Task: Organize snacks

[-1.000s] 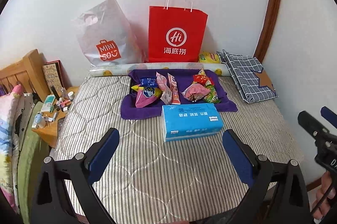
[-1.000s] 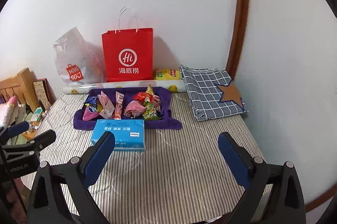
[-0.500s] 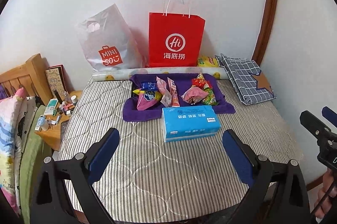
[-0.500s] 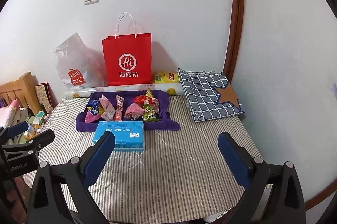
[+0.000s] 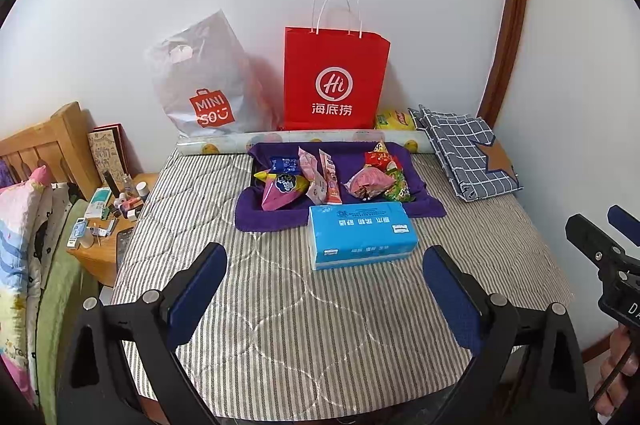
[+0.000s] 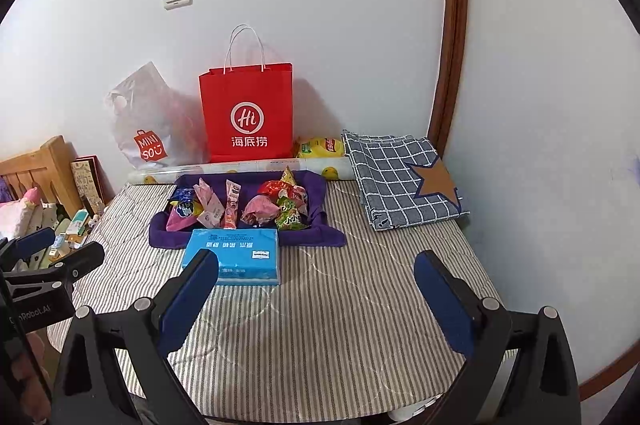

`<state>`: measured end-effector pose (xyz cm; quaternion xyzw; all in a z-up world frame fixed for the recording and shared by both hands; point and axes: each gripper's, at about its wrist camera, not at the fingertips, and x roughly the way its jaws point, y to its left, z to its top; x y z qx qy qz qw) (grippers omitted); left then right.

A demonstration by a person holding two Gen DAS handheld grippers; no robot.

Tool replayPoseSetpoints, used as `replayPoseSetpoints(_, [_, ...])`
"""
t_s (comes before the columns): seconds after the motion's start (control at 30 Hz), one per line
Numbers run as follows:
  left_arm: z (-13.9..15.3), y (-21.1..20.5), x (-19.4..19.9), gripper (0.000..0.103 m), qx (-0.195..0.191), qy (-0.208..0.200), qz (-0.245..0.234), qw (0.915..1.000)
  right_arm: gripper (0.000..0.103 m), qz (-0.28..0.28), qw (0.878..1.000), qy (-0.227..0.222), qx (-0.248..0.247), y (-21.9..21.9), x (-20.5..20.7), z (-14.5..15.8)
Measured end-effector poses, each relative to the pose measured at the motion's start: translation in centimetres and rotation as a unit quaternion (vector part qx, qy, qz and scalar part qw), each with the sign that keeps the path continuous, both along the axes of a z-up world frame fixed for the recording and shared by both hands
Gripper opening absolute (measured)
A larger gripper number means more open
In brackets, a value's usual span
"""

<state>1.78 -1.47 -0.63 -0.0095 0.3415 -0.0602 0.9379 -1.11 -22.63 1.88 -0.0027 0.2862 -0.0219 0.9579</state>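
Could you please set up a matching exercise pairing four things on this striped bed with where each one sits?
Things:
1. blue tissue pack
2. red paper bag
3. checked cloth
4. snack packets

Places:
A. folded at the bed's right side, by the wooden trim
B. piled on the purple cloth
C. upright against the back wall
D. in front of the purple cloth, nearest the grippers

Pairs: 1-D, 2-C, 3-A, 4-B

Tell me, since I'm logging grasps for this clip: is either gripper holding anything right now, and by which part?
Nothing is held. The left gripper and right gripper are both open and empty above the striped mattress.
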Motion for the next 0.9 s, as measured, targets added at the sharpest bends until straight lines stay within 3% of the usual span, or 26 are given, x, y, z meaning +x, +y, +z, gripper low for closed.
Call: replayPoseSetpoints(0.9, [-0.13, 0.17, 0.03, 0.097, -0.004, 0.004, 0.001, 1.0000, 0.099, 0.007, 1.000, 0.001, 0.005, -0.03, -0.23, -0.09])
